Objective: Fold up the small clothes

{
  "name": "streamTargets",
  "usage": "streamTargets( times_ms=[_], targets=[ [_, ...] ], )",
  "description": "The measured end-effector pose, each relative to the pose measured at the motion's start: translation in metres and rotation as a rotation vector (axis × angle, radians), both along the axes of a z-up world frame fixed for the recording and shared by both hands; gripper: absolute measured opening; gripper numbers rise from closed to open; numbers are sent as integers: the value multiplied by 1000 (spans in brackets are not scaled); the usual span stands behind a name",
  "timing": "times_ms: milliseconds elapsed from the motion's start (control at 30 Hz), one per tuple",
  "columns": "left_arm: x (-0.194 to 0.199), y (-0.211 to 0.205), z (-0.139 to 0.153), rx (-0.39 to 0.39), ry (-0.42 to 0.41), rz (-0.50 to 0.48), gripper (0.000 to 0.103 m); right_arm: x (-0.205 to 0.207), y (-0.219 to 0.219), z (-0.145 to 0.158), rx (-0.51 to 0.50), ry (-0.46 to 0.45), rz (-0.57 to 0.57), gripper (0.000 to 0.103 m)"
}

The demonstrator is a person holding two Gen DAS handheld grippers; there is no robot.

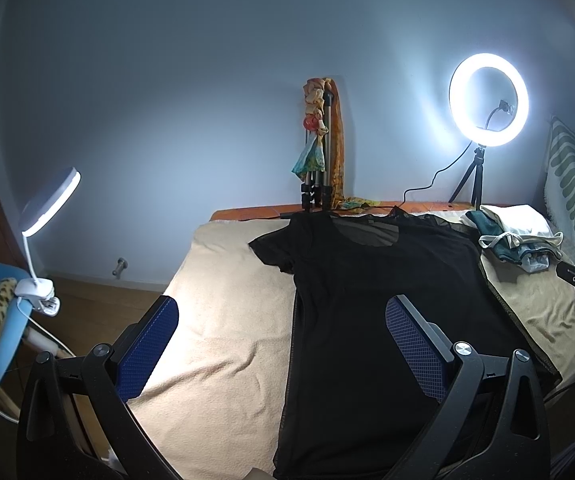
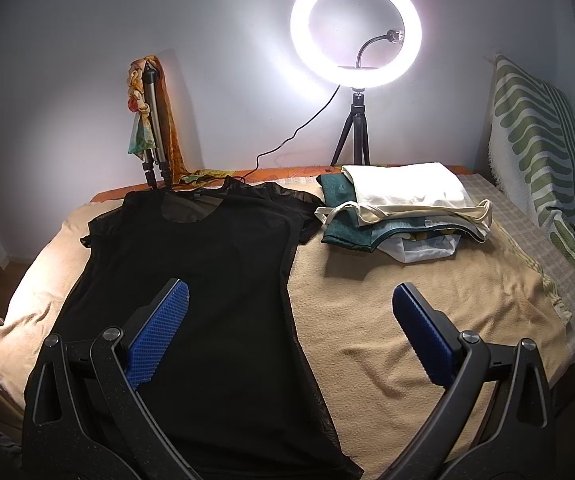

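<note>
A black sheer short-sleeved top (image 1: 371, 304) lies spread flat on a beige blanket (image 1: 223, 320), neck toward the far wall. It also shows in the right wrist view (image 2: 207, 288). My left gripper (image 1: 283, 316) is open and empty, hovering over the top's left edge near the hem. My right gripper (image 2: 291, 300) is open and empty, hovering over the top's right edge, with the beige blanket (image 2: 407, 264) under its right finger.
A stack of folded clothes (image 2: 399, 208) lies at the far right of the bed. A lit ring light on a tripod (image 2: 355, 32) and a folded tripod with scarves (image 2: 151, 120) stand at the wall. A clip lamp (image 1: 47, 204) is at left. A green-patterned cushion (image 2: 543, 140) stands at right.
</note>
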State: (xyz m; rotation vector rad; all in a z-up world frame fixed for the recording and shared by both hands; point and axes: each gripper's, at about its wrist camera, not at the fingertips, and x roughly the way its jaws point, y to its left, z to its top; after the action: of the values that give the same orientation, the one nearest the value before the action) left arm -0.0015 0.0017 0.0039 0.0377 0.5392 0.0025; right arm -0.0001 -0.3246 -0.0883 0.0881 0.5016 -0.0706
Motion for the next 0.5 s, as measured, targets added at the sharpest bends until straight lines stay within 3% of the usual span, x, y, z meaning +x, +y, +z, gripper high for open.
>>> streamTargets(
  times_ms=[500],
  targets=[
    [0,1,0,-1,-2,0,103,1,-4,1,-3,0,-2,103]
  ],
)
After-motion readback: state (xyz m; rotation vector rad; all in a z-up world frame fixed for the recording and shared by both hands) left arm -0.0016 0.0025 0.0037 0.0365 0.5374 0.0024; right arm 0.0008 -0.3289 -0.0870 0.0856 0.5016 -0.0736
